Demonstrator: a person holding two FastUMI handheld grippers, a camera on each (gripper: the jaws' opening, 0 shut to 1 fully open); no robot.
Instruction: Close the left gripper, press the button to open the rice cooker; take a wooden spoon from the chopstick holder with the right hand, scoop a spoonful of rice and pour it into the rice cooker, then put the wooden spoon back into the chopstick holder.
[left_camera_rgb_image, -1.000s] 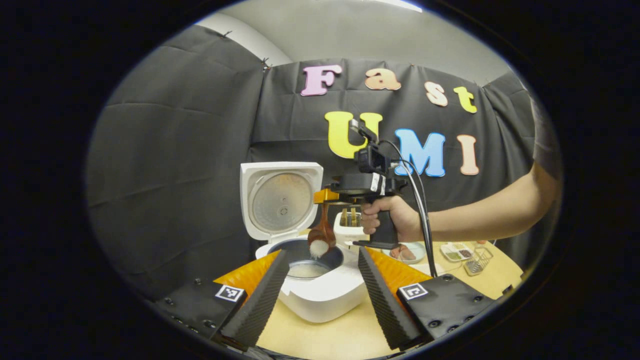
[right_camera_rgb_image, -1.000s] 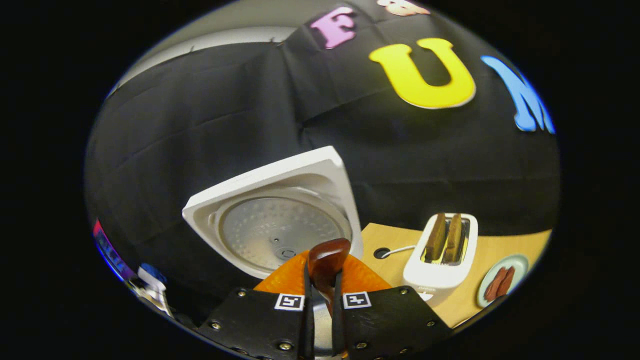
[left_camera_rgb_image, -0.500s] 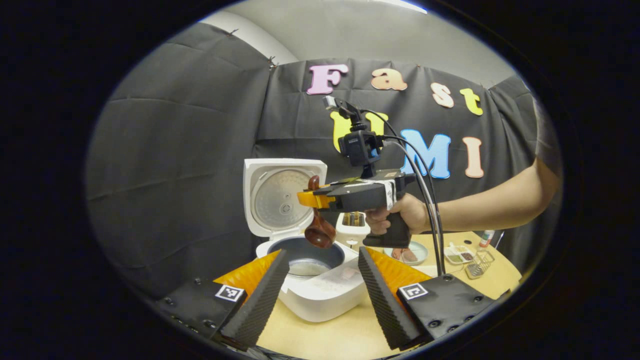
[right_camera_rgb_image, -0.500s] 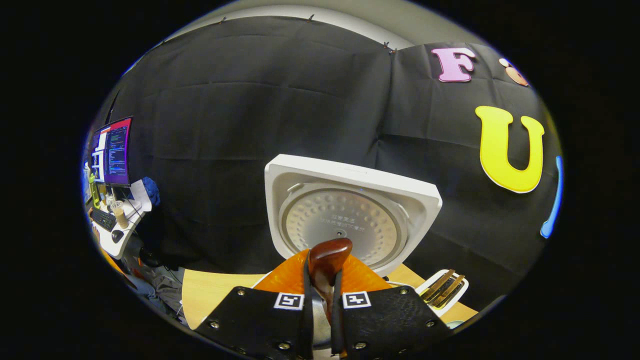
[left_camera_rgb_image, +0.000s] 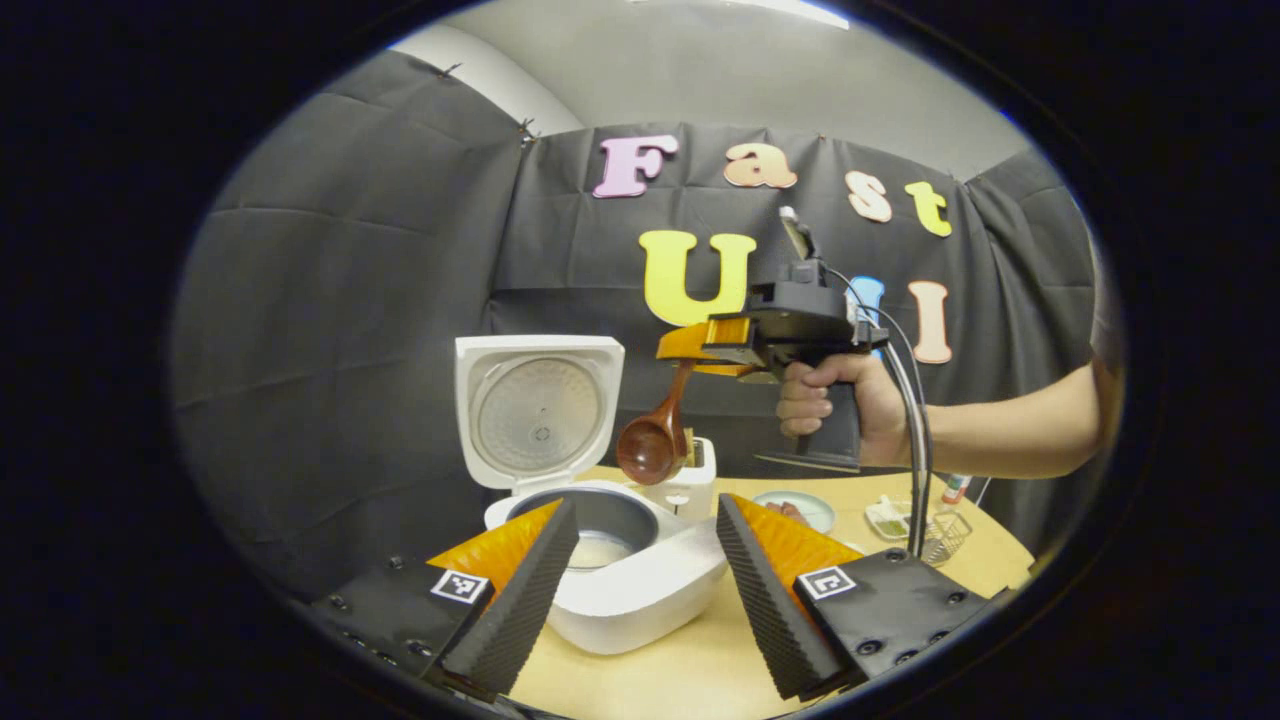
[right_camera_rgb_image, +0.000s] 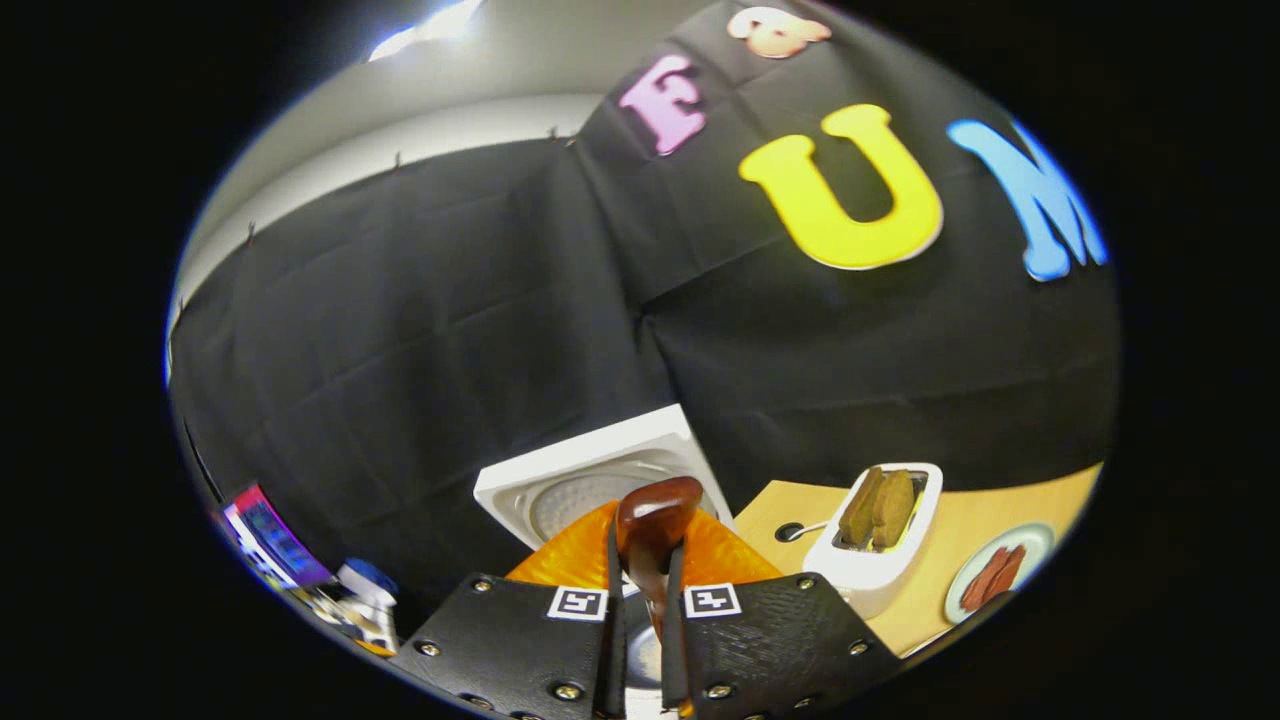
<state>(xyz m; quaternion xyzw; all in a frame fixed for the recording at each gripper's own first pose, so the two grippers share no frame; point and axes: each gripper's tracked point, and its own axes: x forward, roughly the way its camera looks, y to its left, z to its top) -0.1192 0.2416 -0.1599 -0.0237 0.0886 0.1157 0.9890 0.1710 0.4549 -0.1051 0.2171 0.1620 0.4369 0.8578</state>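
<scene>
The white rice cooker (left_camera_rgb_image: 630, 590) stands open on the table, lid (left_camera_rgb_image: 535, 410) raised, with a little rice in its dark inner pot (left_camera_rgb_image: 597, 522). My left gripper (left_camera_rgb_image: 640, 580) hovers open just in front of it, holding nothing. A hand holds my right gripper (left_camera_rgb_image: 690, 352) up above and to the right of the pot, shut on the handle of the dark wooden spoon (left_camera_rgb_image: 652, 440); its empty bowl hangs down beside the lid. In the right gripper view the spoon handle (right_camera_rgb_image: 650, 525) sticks up between the shut right gripper (right_camera_rgb_image: 645, 600), with the cooker lid (right_camera_rgb_image: 590, 480) behind.
A white toaster (right_camera_rgb_image: 880, 540) with two slices stands behind the cooker, also seen as the toaster (left_camera_rgb_image: 688, 480). A plate of sausages (right_camera_rgb_image: 1000, 575), a small condiment tray (left_camera_rgb_image: 895, 515) and a wire basket (left_camera_rgb_image: 945, 522) lie to the right on the wooden table (left_camera_rgb_image: 660, 670).
The right gripper tipped the rice off the spoon into the pot, then rose and moved right, carrying the now empty spoon away from over the cooker. The left gripper stayed open.
</scene>
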